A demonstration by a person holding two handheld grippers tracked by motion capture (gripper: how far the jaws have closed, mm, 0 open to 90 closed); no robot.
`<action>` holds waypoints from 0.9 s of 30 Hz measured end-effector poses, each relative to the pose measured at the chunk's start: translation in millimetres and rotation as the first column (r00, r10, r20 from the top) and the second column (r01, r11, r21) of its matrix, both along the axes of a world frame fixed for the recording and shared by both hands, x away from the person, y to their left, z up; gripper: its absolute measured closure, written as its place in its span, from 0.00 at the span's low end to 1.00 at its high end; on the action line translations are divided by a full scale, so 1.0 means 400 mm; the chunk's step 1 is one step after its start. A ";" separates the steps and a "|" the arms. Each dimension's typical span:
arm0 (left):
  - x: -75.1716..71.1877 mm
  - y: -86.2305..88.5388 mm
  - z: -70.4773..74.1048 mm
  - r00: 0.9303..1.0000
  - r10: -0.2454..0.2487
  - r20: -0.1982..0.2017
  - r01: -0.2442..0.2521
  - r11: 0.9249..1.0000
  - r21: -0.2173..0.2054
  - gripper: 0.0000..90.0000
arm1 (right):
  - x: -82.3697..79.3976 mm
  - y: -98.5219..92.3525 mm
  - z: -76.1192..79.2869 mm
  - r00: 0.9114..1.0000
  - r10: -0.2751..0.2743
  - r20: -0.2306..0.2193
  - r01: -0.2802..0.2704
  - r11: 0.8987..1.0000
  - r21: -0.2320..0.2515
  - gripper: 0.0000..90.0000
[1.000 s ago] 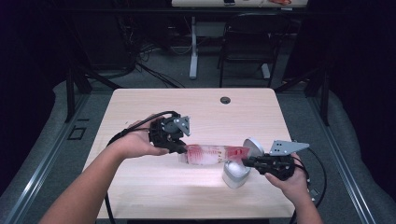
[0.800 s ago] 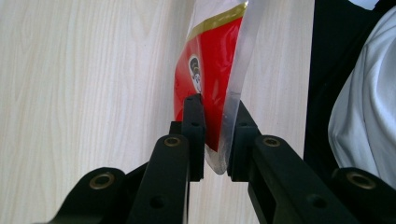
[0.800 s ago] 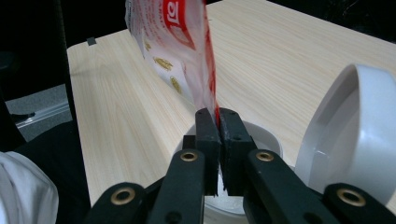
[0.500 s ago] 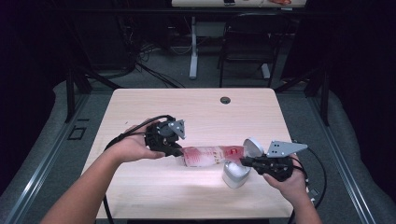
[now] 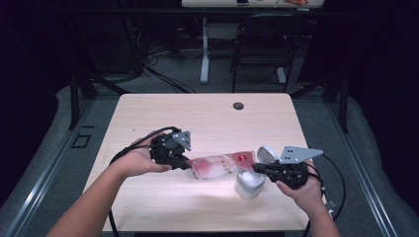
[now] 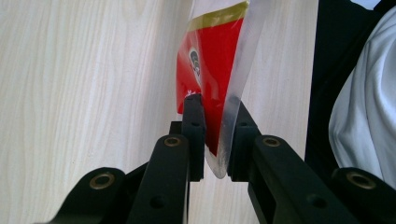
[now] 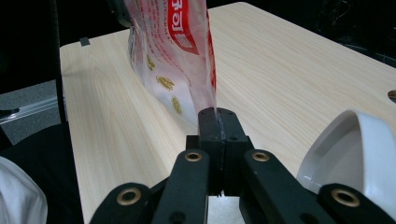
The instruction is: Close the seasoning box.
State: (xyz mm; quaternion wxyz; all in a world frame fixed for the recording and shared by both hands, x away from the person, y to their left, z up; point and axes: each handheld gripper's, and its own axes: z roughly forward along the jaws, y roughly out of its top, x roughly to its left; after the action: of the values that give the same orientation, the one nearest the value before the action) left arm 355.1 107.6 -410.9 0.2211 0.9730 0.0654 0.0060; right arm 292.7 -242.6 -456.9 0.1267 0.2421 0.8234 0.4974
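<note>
A red and clear plastic bag (image 5: 220, 165) hangs stretched just above the wooden table (image 5: 207, 113) between both grippers. My left gripper (image 5: 188, 165) is shut on the bag's left end; in the left gripper view the red bag (image 6: 210, 70) runs up from between the two black jaws of the left gripper (image 6: 215, 116). My right gripper (image 5: 257, 169) is shut on the bag's right end; in the right gripper view the right gripper (image 7: 218, 114) has its jaws pressed together on the bag's (image 7: 173, 60) clear edge. A small white container (image 5: 249, 183) with its lid (image 5: 267, 153) tipped open stands right under the right gripper.
A dark cable hole (image 5: 238, 105) sits near the table's far edge. Cables trail from both grippers across the table's near corners. A chair (image 5: 262, 49) and desk legs stand on the floor beyond the table. The white lid (image 7: 355, 154) is close to the right gripper's side.
My left hand has sunk and drawn a little toward the left and near side, lowering its end of the bag. The right hand has stayed in place over the container.
</note>
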 end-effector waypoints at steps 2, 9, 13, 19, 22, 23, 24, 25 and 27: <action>0.002 0.003 -0.009 1.000 -0.002 -0.002 0.002 1.000 0.003 0.90 | 0.003 0.003 0.004 1.000 0.003 0.003 -0.003 1.000 -0.005 1.00; 0.003 0.011 -0.034 1.000 0.011 -0.004 -0.011 1.000 -0.013 0.90 | 0.010 0.014 0.018 1.000 0.000 0.009 0.000 1.000 -0.022 1.00; 0.001 0.015 -0.042 1.000 0.017 -0.003 -0.017 1.000 -0.015 0.90 | 0.013 0.019 0.023 1.000 0.004 0.012 -0.003 1.000 -0.029 1.00; -0.002 0.019 -0.050 1.000 0.017 -0.011 -0.017 1.000 -0.010 0.90 | 0.014 0.027 0.036 1.000 0.010 0.019 -0.010 0.999 -0.031 1.00; -0.002 0.021 -0.052 1.000 0.017 -0.008 -0.017 1.000 -0.013 0.90 | 0.015 0.031 0.043 1.000 0.010 0.022 -0.010 0.999 -0.033 1.00; -0.003 0.021 -0.052 1.000 0.018 -0.008 -0.018 1.000 -0.014 0.90 | 0.016 0.031 0.046 1.000 0.012 0.023 -0.012 0.999 -0.038 1.00; -0.003 0.021 -0.052 1.000 0.018 -0.004 -0.018 1.000 -0.012 0.90 | 0.016 0.032 0.048 1.000 0.013 0.023 -0.012 0.999 -0.035 1.00; -0.003 0.022 -0.051 1.000 0.022 -0.004 -0.022 1.000 -0.012 0.90 | 0.016 0.033 0.050 1.000 0.013 0.026 -0.012 0.999 -0.036 1.00; -0.002 0.023 -0.048 1.000 0.023 -0.001 -0.023 1.000 -0.011 0.90 | 0.016 0.034 0.055 1.000 0.016 0.027 -0.015 0.999 -0.042 1.00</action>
State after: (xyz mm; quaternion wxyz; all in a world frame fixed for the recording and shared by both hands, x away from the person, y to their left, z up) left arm 354.4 116.6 -429.9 0.2263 0.9710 0.0765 0.0079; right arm 298.9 -228.9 -434.8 0.1389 0.2261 0.8336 0.4845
